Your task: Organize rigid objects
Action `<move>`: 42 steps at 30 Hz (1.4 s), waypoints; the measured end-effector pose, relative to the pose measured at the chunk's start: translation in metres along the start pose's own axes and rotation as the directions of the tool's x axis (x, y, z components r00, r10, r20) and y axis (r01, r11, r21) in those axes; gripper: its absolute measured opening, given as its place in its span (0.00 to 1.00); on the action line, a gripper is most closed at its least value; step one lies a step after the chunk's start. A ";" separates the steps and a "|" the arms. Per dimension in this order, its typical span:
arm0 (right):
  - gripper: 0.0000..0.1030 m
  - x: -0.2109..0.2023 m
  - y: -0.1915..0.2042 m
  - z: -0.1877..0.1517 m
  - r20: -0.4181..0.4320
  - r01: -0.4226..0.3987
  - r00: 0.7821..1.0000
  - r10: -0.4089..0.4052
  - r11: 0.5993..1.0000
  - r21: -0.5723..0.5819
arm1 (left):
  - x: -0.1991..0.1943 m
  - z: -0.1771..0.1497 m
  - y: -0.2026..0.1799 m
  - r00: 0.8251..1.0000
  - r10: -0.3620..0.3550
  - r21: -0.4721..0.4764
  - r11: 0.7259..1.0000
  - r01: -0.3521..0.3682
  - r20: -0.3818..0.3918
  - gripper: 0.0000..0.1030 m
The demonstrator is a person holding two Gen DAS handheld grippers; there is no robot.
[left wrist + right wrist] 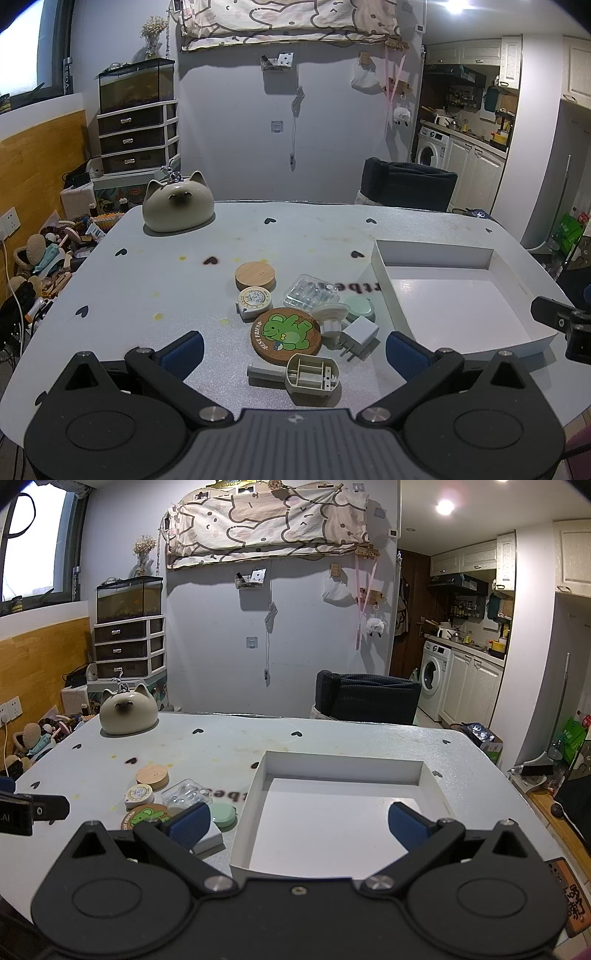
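Observation:
A cluster of small objects lies mid-table: a wooden lid (255,275), a round tape measure (255,300), a clear plastic case (311,292), a frog coaster (285,331), a white plug adapter (359,331), a mint round case (359,307) and a grey battery holder (303,373). My left gripper (293,350) is open just in front of the battery holder. A white tray (391,288) sits to the right, empty. My right gripper (299,823) is open, low over the tray's near edge (243,823); the cluster (184,794) lies left of it.
A ceramic cat-shaped jar (177,206) stands at the table's far left. A dark chair (408,184) is behind the far edge. Clutter covers the floor left of the table (48,258). The right gripper's body shows at the left view's right edge (565,325).

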State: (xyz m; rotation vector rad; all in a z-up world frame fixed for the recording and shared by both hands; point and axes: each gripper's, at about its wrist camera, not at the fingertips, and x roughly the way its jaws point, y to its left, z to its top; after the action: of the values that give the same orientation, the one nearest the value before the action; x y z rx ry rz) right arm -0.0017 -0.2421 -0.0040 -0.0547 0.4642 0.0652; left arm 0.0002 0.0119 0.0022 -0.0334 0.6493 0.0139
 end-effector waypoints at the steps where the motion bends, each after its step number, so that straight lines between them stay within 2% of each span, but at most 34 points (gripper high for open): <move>1: 1.00 0.000 0.000 0.000 0.000 -0.001 1.000 0.001 1.000 -0.001 | 0.000 0.000 -0.001 1.000 0.001 -0.001 1.000 -0.001 0.000 1.00; 37: 1.00 0.000 -0.002 0.004 -0.004 -0.012 1.000 0.012 1.000 0.001 | -0.003 -0.001 0.004 1.000 0.000 0.001 1.000 0.000 0.003 1.00; 42: 1.00 0.012 0.020 0.005 -0.010 -0.027 1.000 0.027 1.000 0.004 | -0.003 0.001 0.007 1.000 -0.004 0.005 1.000 0.004 0.002 1.00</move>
State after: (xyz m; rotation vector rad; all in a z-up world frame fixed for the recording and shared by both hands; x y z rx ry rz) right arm 0.0098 -0.2210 -0.0056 -0.0451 0.4753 0.0904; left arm -0.0015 0.0187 0.0043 -0.0301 0.6473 0.0080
